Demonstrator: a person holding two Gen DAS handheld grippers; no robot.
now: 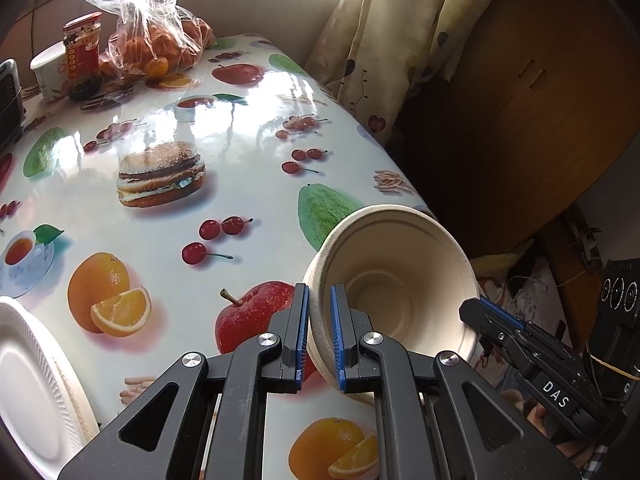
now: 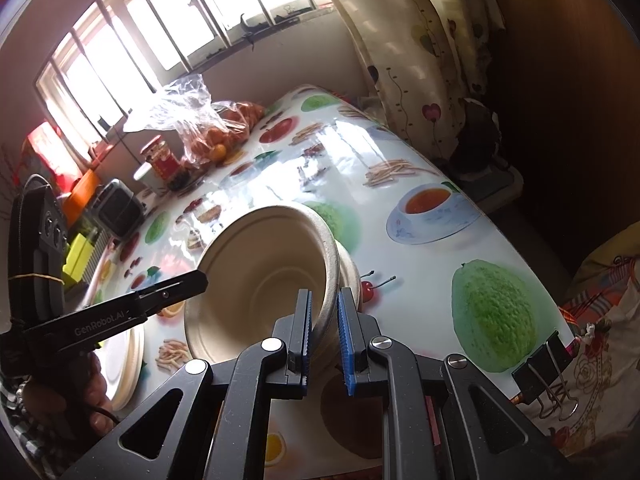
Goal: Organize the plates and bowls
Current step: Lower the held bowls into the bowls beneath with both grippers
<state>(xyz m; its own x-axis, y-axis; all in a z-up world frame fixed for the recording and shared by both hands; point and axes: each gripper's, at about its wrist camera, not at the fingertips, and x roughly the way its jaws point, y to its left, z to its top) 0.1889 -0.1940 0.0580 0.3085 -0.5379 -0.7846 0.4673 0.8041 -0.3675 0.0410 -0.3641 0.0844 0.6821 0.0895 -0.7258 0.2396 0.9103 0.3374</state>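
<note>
Both my tongs grip one pale paper bowl (image 1: 396, 280) held tilted above the near right part of the table (image 1: 248, 184).

Left tongs (image 1: 319, 336): I see the jaws drawn narrow, pinching the bowl's left rim and wall between the blue pads (image 1: 337, 336), one pad inside the bowl and one outside.

Right tongs (image 2: 324, 332): I see these likewise narrow, clamped on the bowl's right rim. In the right wrist view a second rim shows just behind the first, so the bowl (image 2: 264, 272) may be two nested; I cannot tell for certain.

Each tool appears in the other's camera: the right tongs (image 1: 486, 312) reach the bowl's right edge in the left view, and the left tongs (image 2: 192, 280) meet its left edge in the right view, with the person's hand (image 2: 52, 396) below on the handle.

Bowl attitude: the opening faces toward me, tipped up off the fruit-printed tablecloth.

White plates (image 1: 32, 384) lie stacked at the near left edge of the table, well apart from the bowl.

At the far left end stand a red-lidded jar (image 1: 82, 56), a white cup (image 1: 48, 70) just beside it, and a clear plastic bag of oranges (image 1: 156, 48). A patterned curtain (image 1: 384, 40) hangs beyond the table's far right side.
</note>
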